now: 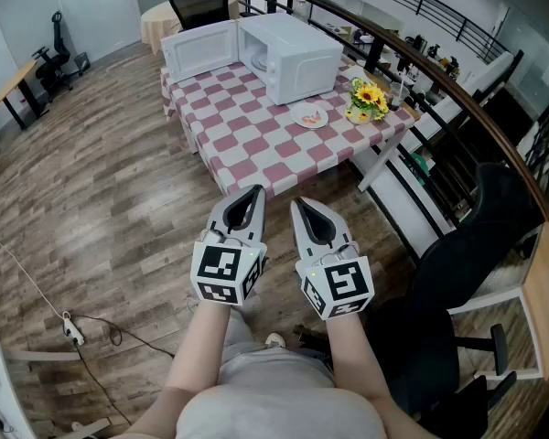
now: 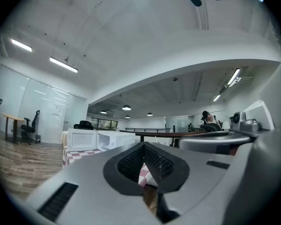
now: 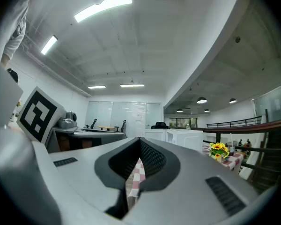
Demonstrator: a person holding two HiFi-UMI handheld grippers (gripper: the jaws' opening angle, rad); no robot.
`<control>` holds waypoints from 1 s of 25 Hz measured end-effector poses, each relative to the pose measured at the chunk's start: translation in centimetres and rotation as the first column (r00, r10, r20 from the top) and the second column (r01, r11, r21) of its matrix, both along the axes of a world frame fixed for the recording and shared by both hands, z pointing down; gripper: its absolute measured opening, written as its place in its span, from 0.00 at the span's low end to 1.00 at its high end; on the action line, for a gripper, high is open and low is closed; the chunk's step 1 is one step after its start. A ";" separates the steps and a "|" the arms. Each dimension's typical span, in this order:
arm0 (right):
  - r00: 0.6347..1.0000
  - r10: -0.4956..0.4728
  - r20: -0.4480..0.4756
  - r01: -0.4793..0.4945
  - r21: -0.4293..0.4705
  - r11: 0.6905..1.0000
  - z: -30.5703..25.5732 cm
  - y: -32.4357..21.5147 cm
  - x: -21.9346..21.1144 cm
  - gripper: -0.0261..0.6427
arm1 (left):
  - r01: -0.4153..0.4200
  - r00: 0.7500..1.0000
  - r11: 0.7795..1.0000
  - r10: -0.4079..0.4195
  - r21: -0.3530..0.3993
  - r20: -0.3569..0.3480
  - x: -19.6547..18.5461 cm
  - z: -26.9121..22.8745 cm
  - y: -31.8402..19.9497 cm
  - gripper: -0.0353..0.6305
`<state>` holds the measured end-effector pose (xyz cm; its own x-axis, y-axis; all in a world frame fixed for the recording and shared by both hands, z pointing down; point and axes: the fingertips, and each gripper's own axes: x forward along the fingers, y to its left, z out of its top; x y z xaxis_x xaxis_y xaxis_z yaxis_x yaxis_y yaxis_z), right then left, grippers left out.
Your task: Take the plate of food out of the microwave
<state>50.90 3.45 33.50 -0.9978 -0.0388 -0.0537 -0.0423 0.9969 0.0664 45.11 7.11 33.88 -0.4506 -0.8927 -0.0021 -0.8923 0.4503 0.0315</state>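
White round plate of food [image 1: 311, 115] lay up-frame, well apart from pressed-together, empty left tongs [image 1: 257, 191] and right tongs [image 1: 296, 203]; right nearer.

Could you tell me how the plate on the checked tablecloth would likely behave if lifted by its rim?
The plate looks shallow and rigid, so it should keep its shape but probably tilt when gripped at one edge. Its food seems to lie loose and might slide.
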 end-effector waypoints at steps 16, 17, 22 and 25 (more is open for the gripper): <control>0.999 0.033 0.011 -0.033 -0.011 0.999 -0.4 0.8 -6.5 0.07 | -0.062 0.997 0.998 0.061 0.007 0.042 -6.0 -1.1 0.0 0.06; 0.999 0.036 0.011 -0.035 -0.010 0.999 -0.5 0.8 -7.1 0.07 | -0.066 0.997 0.998 0.065 0.008 0.043 -6.7 -1.2 0.0 0.06; 0.999 0.052 0.013 -0.052 -0.014 0.999 -0.9 0.8 -10.3 0.07 | -0.081 0.996 0.997 0.080 0.012 0.040 -10.2 -1.8 -0.2 0.06; 0.998 0.059 0.019 -0.059 -0.017 0.998 -1.3 0.8 -12.3 0.07 | -0.093 0.995 0.996 0.092 0.018 0.040 -12.1 -2.3 -0.3 0.06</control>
